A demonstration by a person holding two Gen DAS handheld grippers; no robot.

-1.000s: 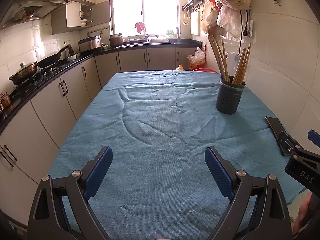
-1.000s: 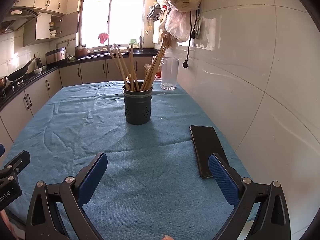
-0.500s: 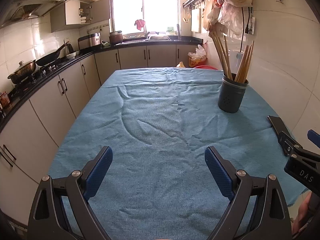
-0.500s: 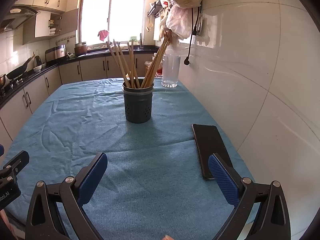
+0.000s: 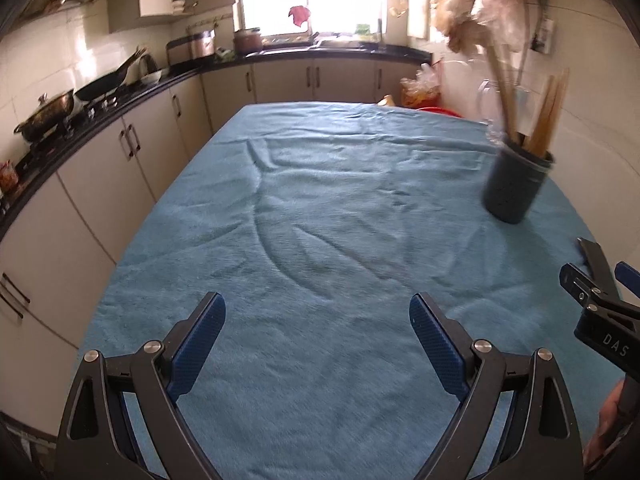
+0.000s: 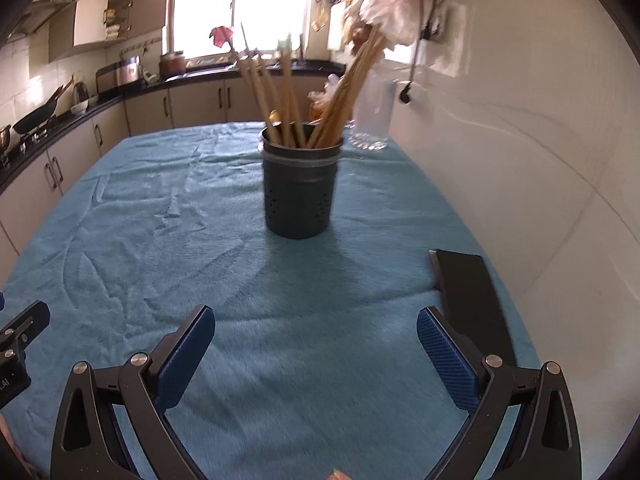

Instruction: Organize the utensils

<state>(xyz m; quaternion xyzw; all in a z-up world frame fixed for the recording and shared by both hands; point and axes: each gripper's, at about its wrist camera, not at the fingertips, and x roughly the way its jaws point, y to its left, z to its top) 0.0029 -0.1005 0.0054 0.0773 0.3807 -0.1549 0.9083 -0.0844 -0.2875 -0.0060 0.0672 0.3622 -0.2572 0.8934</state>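
A dark perforated utensil holder (image 6: pixel 299 192) stands on the blue cloth, with several wooden chopsticks (image 6: pixel 276 92) leaning out of it. In the left wrist view the same holder (image 5: pixel 514 184) is at the far right, blurred. My right gripper (image 6: pixel 316 322) hangs open above the cloth, short of the holder, nothing between its blue pads. My left gripper (image 5: pixel 318 308) is open too, over bare cloth to the holder's left. The right gripper's tip (image 5: pixel 596 292) shows at the right edge of the left wrist view.
A black phone (image 6: pixel 470 296) lies flat on the table's right side by the tiled wall. A clear glass jug (image 6: pixel 370 118) stands behind the holder. Bags (image 6: pixel 384 8) hang on the wall above. Kitchen counter with pans (image 5: pixel 52 112) runs along the left.
Both grippers have moved forward and lower over the table. The holder looks larger and closer in the right wrist view. Both stay open.
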